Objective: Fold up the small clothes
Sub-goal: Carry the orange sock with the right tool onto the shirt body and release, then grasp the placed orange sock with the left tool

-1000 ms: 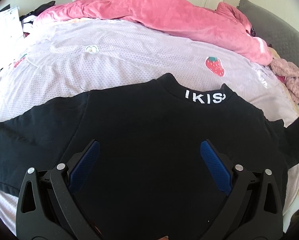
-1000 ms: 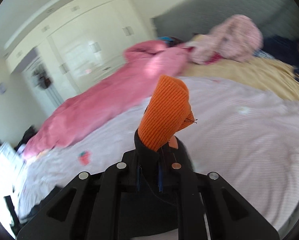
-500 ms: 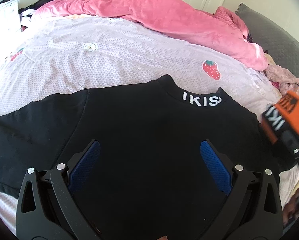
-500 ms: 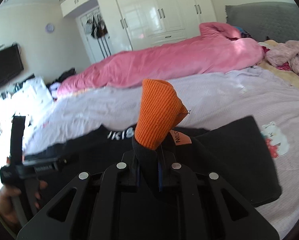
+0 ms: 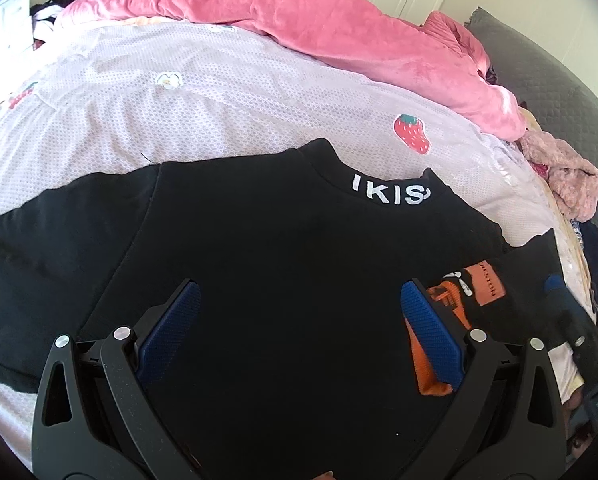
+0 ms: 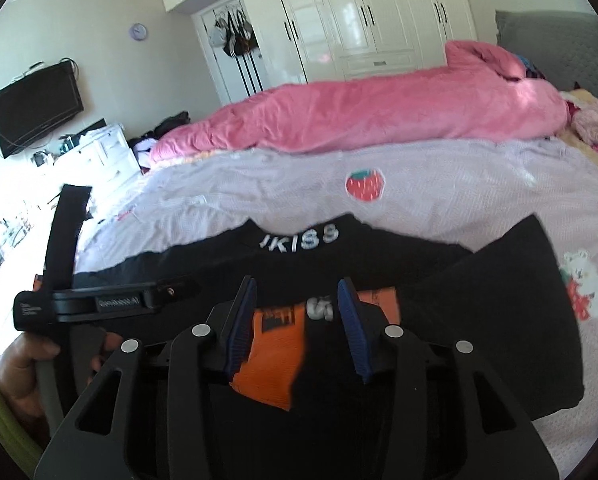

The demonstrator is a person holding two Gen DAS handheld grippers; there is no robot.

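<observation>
A black shirt (image 5: 279,260) with white collar lettering (image 5: 391,194) lies flat on the lilac bedspread (image 5: 219,100). Its right sleeve (image 6: 499,320) is folded across the body, and the orange cuff (image 6: 275,356) rests on the black cloth. My right gripper (image 6: 299,296) hovers over that cuff. Its jaws are opening, the cuff lies loose between and under them, and the pads do not press it. My left gripper (image 5: 299,320) stands wide open just above the shirt's middle, holding nothing. The orange cuff (image 5: 447,304) shows beside its right finger.
A pink duvet (image 5: 339,32) is heaped along the bed's far side. A fluffy pink garment (image 5: 571,184) and a grey headboard (image 5: 559,80) are at the right. White wardrobes (image 6: 359,20) and a wall TV (image 6: 35,108) stand beyond. A hand (image 6: 19,368) grips the left tool.
My right gripper swung the orange-cuffed sleeve over onto the shirt's body, then its jaws parted and the cuff dropped flat. The left gripper stayed where it was, still open.
</observation>
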